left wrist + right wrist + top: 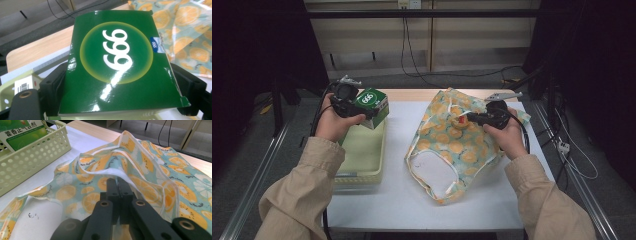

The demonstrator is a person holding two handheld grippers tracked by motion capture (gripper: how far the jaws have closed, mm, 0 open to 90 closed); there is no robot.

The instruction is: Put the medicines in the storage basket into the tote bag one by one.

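Above the basket (362,150), left claw (357,107) clamps green box (117,65); right claw (117,187) pinches bag (457,145).

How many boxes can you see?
2: a green box held up in the left gripper, and another box standing in the basket. More may be hidden there.

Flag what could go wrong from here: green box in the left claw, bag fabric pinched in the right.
1. The right claw pinches only a thin fold of the fruit-print bag; it may slip, and the mouth looks barely open.
2. The left claw grips the glossy green box by its sides; it could slide or crush.
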